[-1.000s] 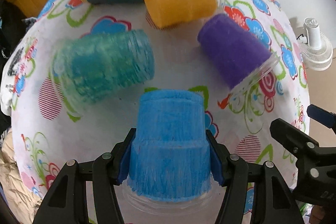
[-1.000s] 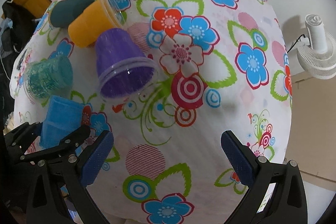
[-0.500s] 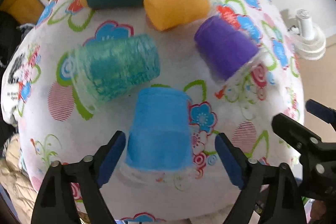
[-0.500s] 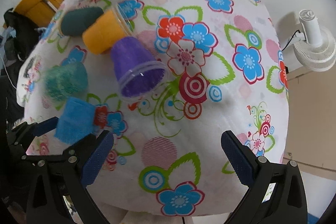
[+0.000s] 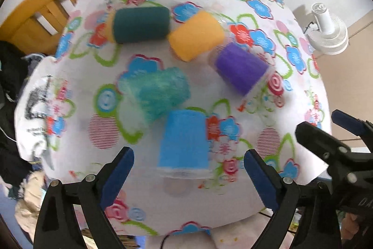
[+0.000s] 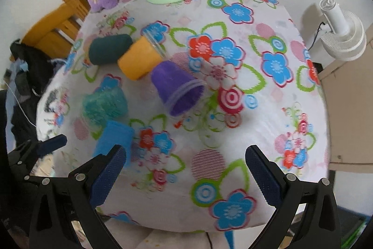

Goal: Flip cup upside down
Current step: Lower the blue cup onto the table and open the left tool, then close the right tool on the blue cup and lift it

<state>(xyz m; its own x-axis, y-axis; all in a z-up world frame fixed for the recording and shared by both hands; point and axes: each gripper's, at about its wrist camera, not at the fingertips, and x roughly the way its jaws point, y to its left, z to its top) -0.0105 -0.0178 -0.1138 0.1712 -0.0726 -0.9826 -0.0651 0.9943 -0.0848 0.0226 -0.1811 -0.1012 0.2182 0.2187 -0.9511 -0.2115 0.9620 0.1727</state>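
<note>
The blue cup (image 5: 184, 139) stood rim-down on the counter (image 5: 233, 90), apparently flipped, so the left gripper (image 5: 188, 160) hung above with fingers spread and empty; the right gripper (image 6: 184, 169) waited open.

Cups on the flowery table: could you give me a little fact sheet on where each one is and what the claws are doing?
blue cup: upside down, rim on the tablecloth, free
teal cup: on its side, behind the blue one
purple cup: on its side
orange cup: on its side, against the dark green cup
left claw: open, empty, astride the blue cup
right claw: open, empty
</note>
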